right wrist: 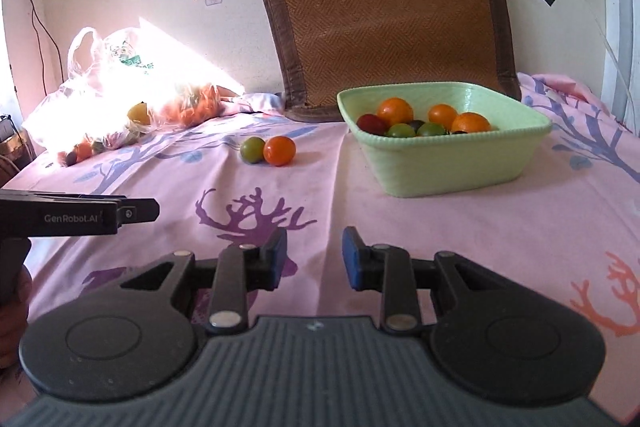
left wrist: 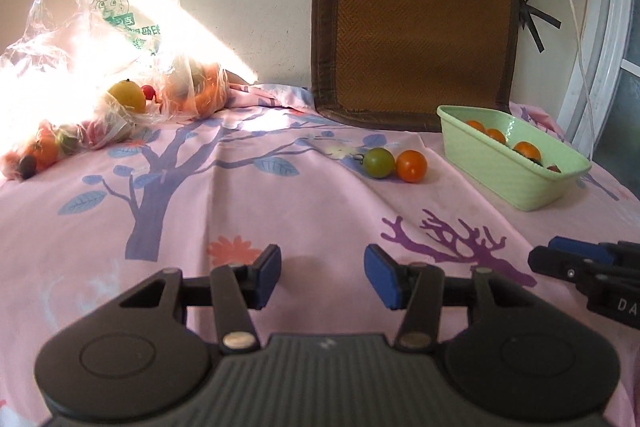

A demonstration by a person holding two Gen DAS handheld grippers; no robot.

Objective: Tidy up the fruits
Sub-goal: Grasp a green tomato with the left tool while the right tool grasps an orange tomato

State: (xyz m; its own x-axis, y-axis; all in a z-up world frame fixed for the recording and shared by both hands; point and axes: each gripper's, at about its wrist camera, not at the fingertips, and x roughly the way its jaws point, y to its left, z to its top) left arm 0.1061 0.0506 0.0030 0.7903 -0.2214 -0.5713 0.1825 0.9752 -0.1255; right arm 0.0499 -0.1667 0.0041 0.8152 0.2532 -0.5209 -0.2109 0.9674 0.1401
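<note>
A pink tree-print cloth (right wrist: pixel 460 227) covers the whole surface, and a woven brown mat (right wrist: pixel 384 15) leans on the wall at twelve o'clock in the right wrist view. Over at ten o'clock a clear plastic bag (left wrist: pixel 100 67) sits in hard sunlight, spilling orange, yellow and red fruit, the glare washing out much of it. At one o'clock the green basket (right wrist: pixel 444 163) holds a mix of orange, green and dark red fruit. Low in front, the left gripper (left wrist: pixel 322 277) hovers over the cloth, jaws spread wide, nothing between them; the right gripper (right wrist: pixel 314 257) beside it is likewise parted and empty. Smallest now: a green tomato (right wrist: pixel 252 149) and an orange tomato (right wrist: pixel 279 150) touching on the cloth at eleven o'clock, left of the basket.
</note>
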